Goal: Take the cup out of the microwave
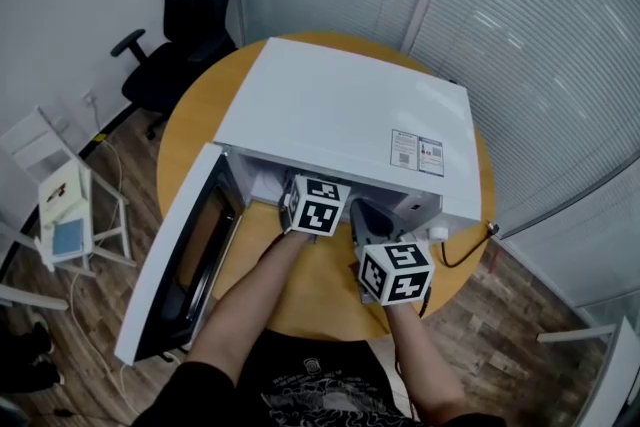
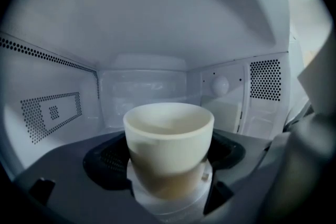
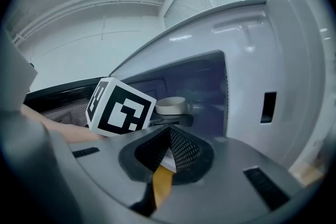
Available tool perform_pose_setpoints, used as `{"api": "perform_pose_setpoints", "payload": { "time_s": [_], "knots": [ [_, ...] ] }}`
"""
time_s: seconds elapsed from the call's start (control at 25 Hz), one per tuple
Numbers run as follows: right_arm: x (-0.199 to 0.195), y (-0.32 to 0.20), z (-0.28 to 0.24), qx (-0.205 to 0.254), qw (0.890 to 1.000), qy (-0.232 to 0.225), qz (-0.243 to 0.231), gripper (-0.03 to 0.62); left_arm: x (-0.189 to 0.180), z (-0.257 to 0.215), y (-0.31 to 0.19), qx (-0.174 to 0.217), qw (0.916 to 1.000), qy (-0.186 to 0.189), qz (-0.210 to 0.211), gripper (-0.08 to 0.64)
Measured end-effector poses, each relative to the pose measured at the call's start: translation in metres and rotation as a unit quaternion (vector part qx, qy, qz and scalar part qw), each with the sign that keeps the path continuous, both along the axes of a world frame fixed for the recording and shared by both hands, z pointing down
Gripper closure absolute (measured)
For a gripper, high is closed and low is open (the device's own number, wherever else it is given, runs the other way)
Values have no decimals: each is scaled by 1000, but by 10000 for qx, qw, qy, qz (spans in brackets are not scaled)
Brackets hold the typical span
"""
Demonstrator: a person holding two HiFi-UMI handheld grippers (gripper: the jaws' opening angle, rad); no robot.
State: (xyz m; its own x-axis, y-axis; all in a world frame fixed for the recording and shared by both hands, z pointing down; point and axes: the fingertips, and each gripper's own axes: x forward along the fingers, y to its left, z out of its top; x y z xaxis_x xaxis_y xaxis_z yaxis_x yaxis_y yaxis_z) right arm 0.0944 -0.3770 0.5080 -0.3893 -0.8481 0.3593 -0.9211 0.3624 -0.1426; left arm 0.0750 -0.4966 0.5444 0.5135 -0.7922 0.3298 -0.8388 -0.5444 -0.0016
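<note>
A cream cup stands inside the white microwave, whose door hangs open to the left. My left gripper reaches into the cavity with its jaws wide on either side of the cup. The dark pads sit close to its sides, and I see no squeeze. In the head view only the left gripper's marker cube shows at the opening. The right gripper view shows the cup past that cube. My right gripper waits outside the microwave's front, fingertips together, empty.
The microwave sits on a round wooden table. Its control panel is right of the cavity. A black cable trails off the table's right edge. A black office chair and a white stand are on the floor at left.
</note>
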Motion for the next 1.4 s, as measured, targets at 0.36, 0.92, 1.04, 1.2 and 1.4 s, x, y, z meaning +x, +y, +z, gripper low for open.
{"api": "perform_pose_setpoints", "payload": {
  "time_s": [0.36,0.92,1.04,1.2,1.4],
  "knots": [
    [-3,-2,-1,39,10000,63,3,577,-4,-1,3,16,10000,34,2,126],
    [-6,15,-8,-49,10000,10,-44,577,-22,-4,31,11,9998,142,-153,126],
    [-8,22,-9,-86,9999,1,-94,577,-28,-4,38,-16,9996,136,-231,126],
    [-7,31,-15,-61,9999,-47,-146,577,-30,-11,52,3,9994,244,-231,127],
    [-9,42,-17,-23,9997,-80,-246,577,-41,-10,70,-35,9991,218,-364,126]
  ]
}}
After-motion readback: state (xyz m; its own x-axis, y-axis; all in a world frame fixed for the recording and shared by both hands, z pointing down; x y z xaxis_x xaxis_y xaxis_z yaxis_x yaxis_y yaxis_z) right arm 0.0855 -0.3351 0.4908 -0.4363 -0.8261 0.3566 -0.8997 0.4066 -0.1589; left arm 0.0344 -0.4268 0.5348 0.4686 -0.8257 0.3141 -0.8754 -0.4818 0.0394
